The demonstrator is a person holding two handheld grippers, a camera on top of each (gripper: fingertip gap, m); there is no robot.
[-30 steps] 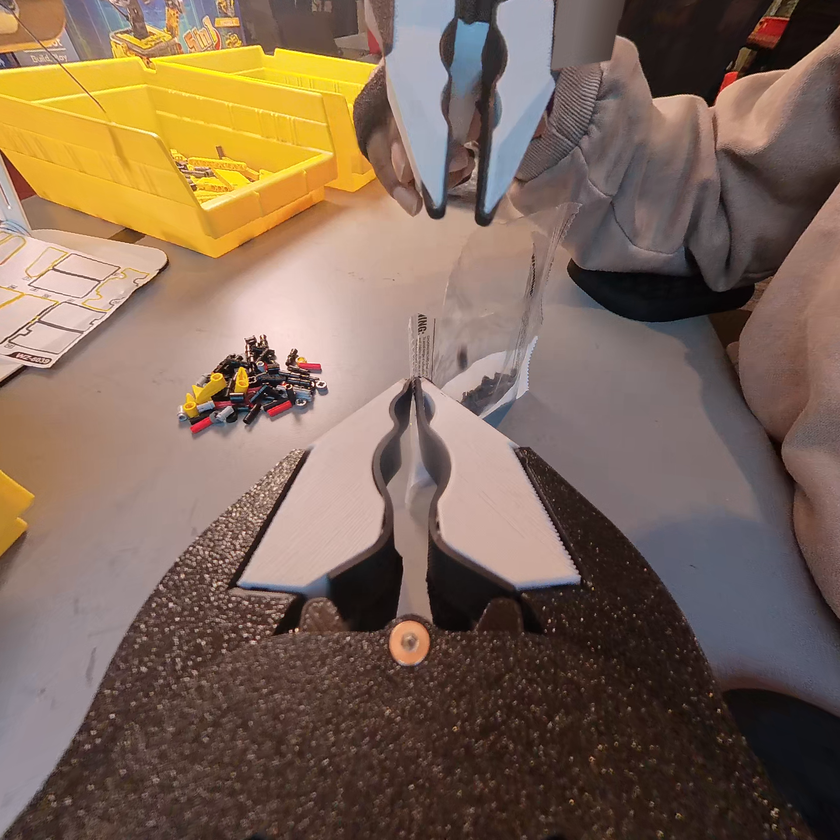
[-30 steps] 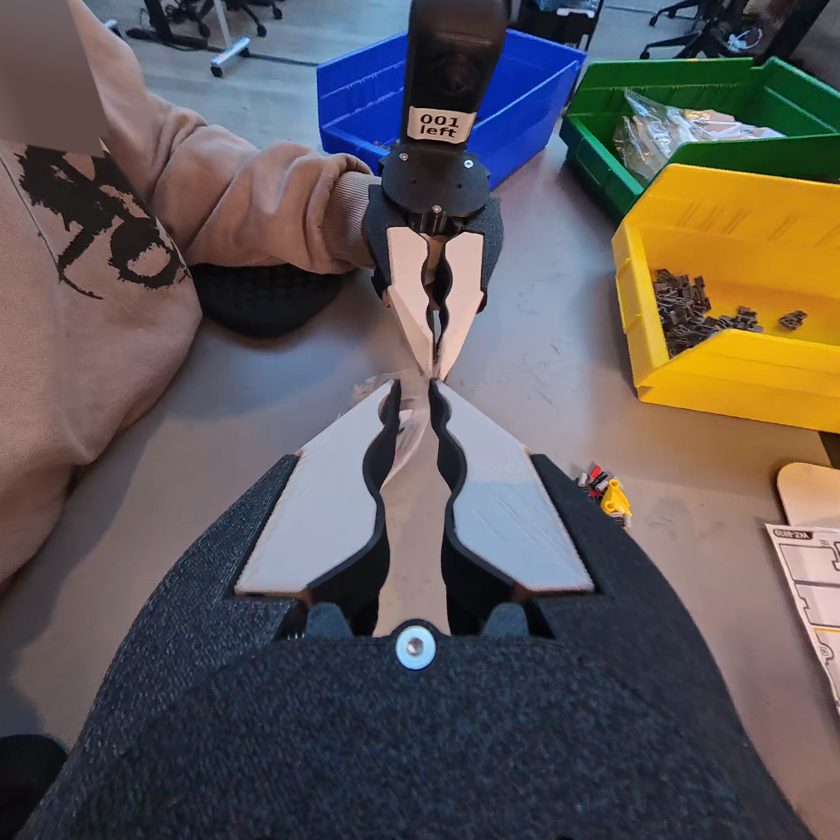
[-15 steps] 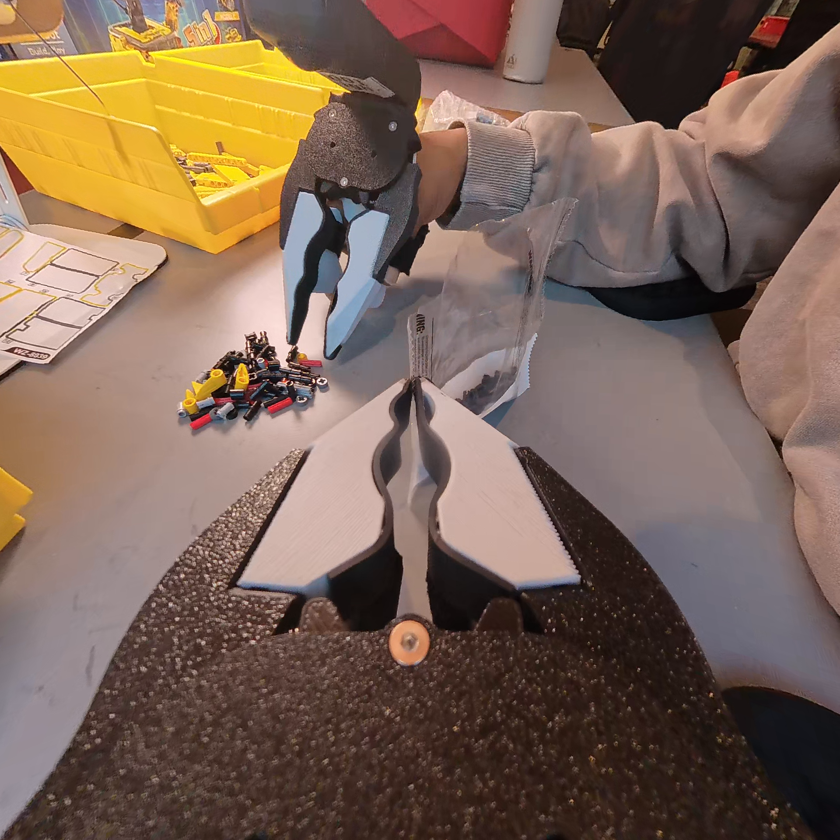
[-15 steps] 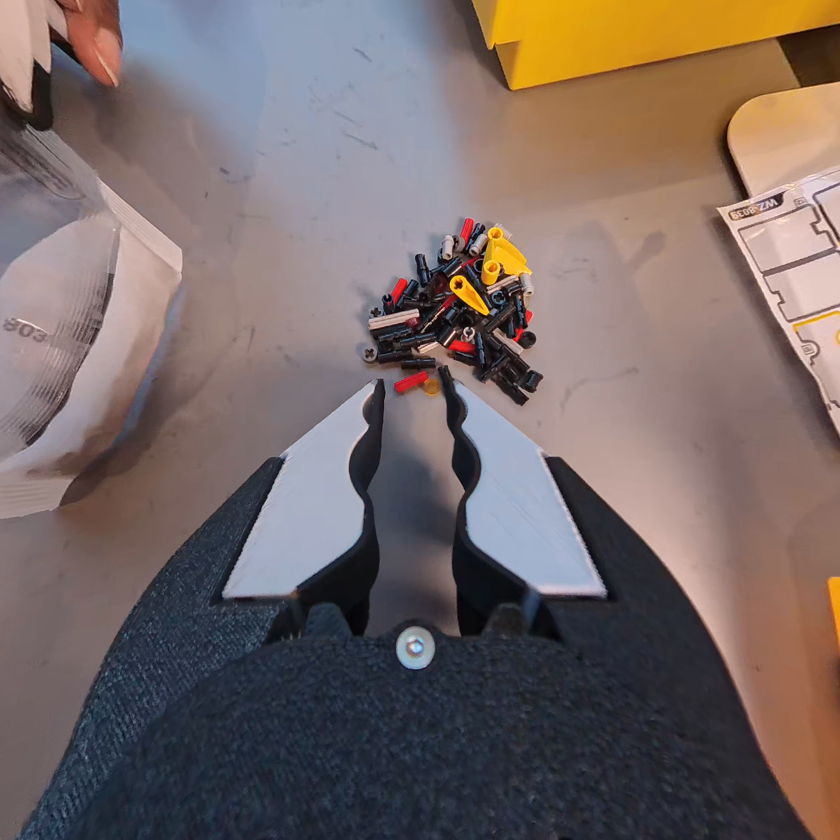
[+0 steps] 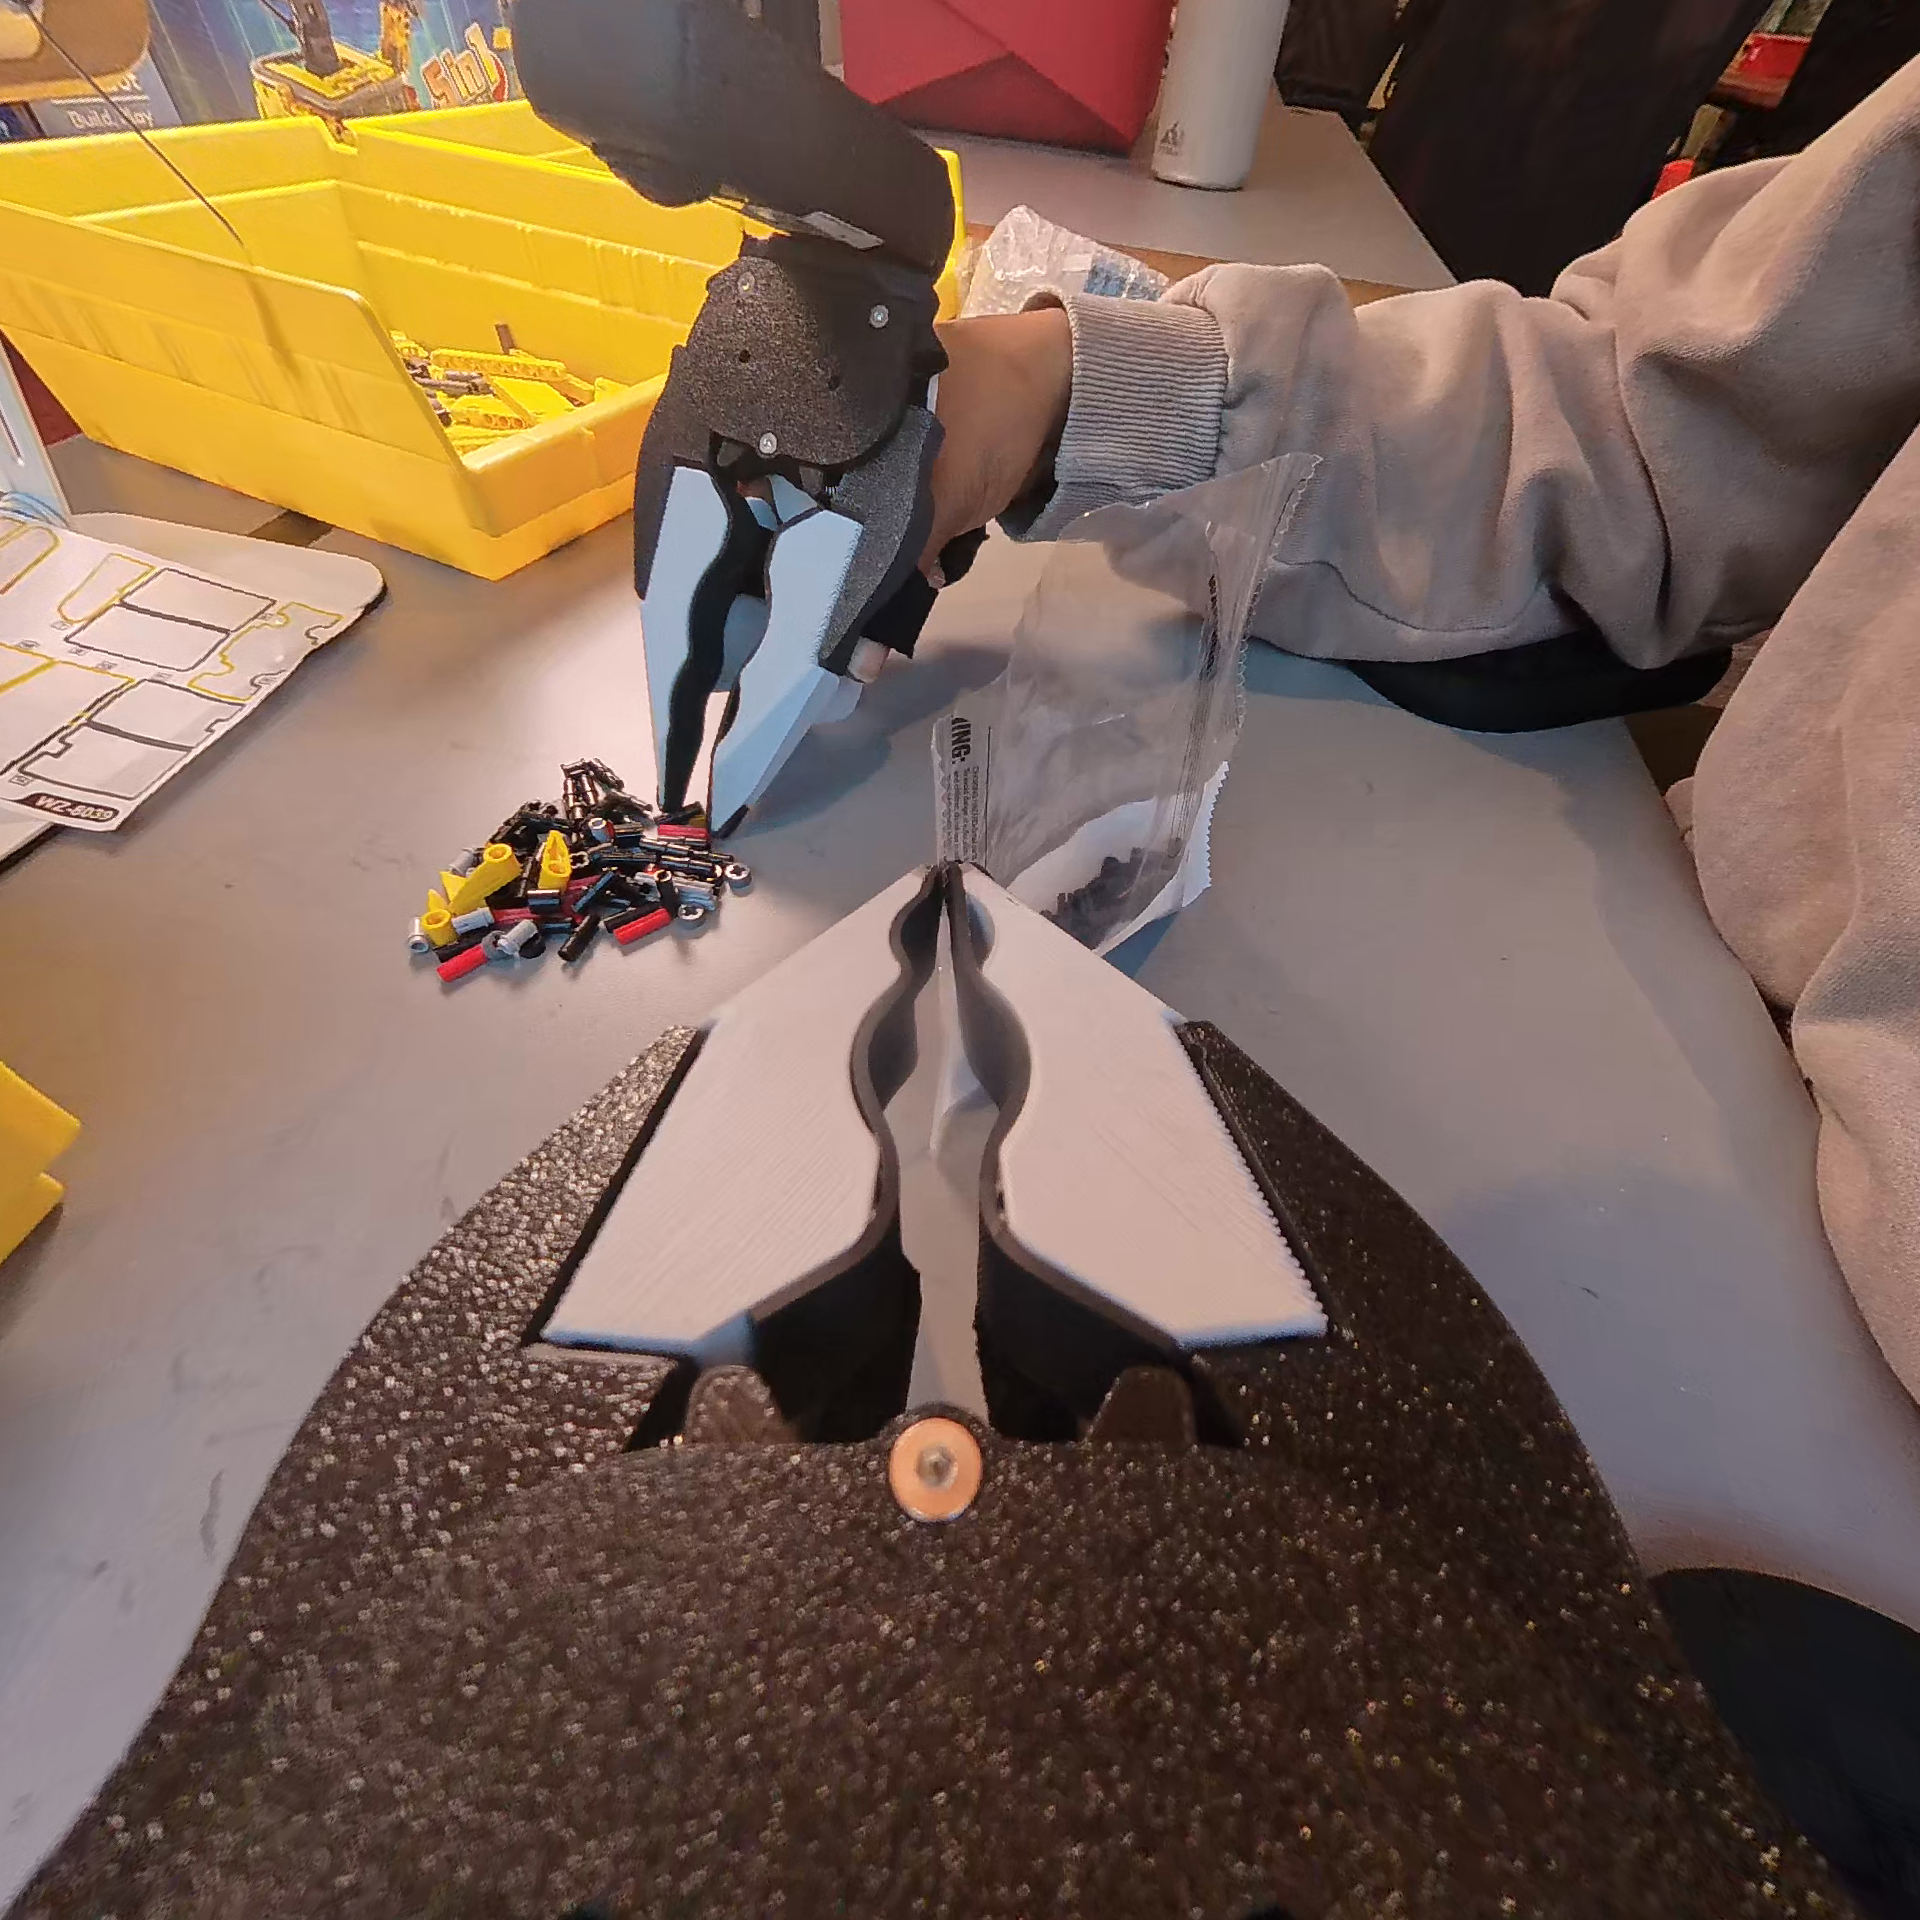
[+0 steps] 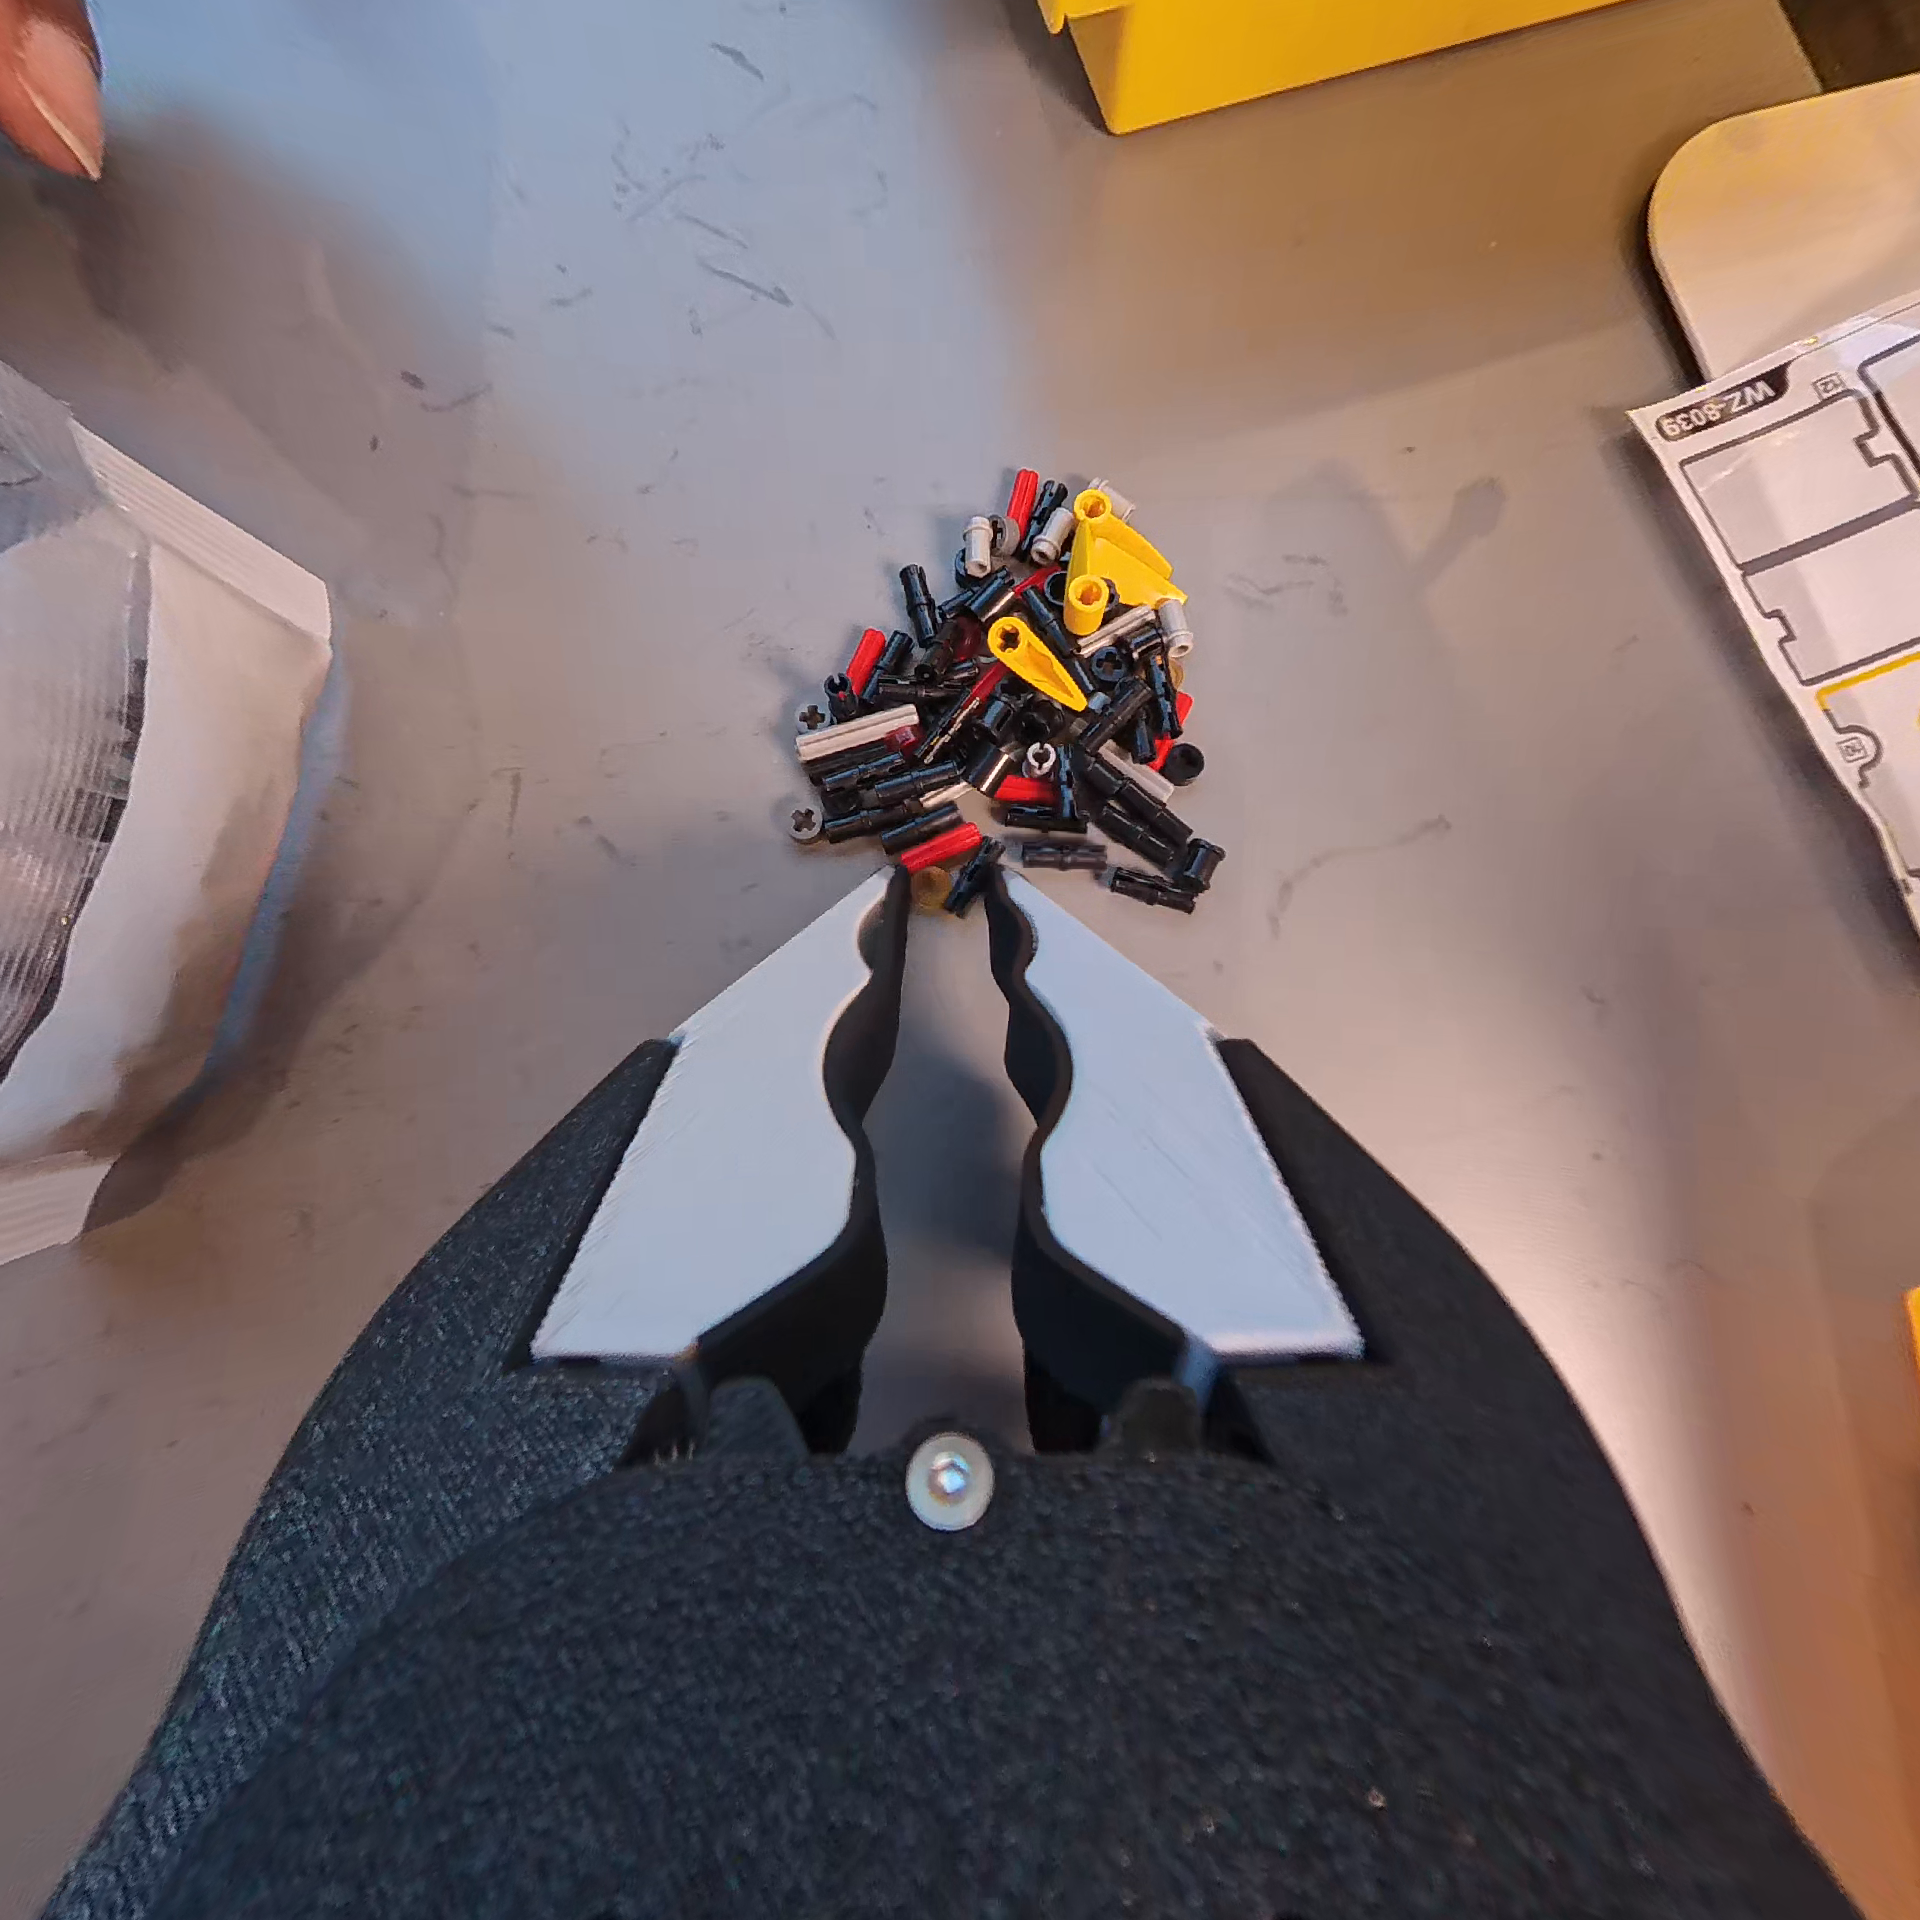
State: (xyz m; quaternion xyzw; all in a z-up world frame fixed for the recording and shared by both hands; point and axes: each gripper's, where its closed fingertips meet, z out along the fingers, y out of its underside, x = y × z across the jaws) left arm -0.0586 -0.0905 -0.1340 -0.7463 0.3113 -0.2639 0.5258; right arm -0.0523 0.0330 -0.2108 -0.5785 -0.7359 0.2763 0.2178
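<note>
My left gripper (image 5: 948,873) is shut on the edge of a clear plastic bag (image 5: 1122,707) that stands upright on the grey table, with small black parts at its bottom. The bag also shows at the left of the right wrist view (image 6: 135,790). A pile of small black, red, yellow and grey building pieces (image 6: 1018,707) lies on the table. My right gripper (image 6: 943,883) is open with its tips down at the near edge of the pile, around a small black pin and an amber piece. The right gripper (image 5: 698,816) and the pile (image 5: 582,883) also show in the left wrist view.
Yellow bins (image 5: 312,343) with parts stand at the back left. A printed sheet (image 5: 135,665) lies left of the pile, also showing at the right of the right wrist view (image 6: 1808,540). A person's sleeve (image 5: 1507,468) rests along the right. A white bottle (image 5: 1210,94) stands far back. My hands' fingertips stand some 15 centimeters from each other.
My right gripper let go of the bag top, swung over to the pile and came down until its tips reached the pile's edge. My left gripper kept still, holding the bag.
</note>
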